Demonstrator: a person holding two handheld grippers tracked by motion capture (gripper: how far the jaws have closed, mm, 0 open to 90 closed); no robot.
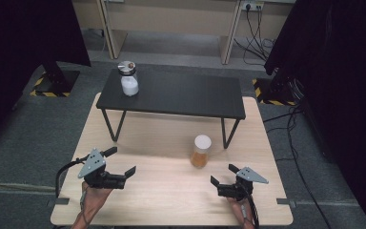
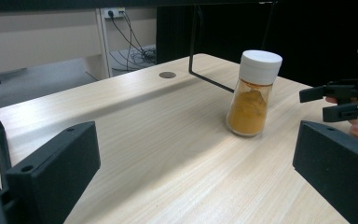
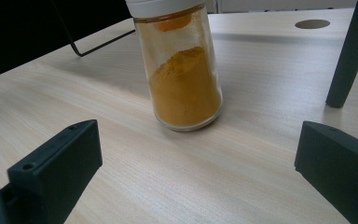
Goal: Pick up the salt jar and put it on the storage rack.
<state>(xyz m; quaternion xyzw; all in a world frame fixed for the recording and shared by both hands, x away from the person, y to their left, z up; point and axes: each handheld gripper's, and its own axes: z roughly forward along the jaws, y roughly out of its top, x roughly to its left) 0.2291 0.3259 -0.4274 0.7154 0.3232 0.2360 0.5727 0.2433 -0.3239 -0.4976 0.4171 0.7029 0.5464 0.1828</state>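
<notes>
A white-capped jar of orange powder (image 1: 201, 151) stands upright on the worktop (image 1: 162, 191) right of its centre, just before the black shelf's (image 1: 181, 95) right leg, with the right gripper (image 1: 224, 174) near it toward the front edge and the left gripper (image 1: 120, 161) well apart at the front-left, both jaws spread wide, holding nothing.

A white-powder jar (image 1: 128, 78) stands on the black shelf (image 1: 181, 95).
</notes>
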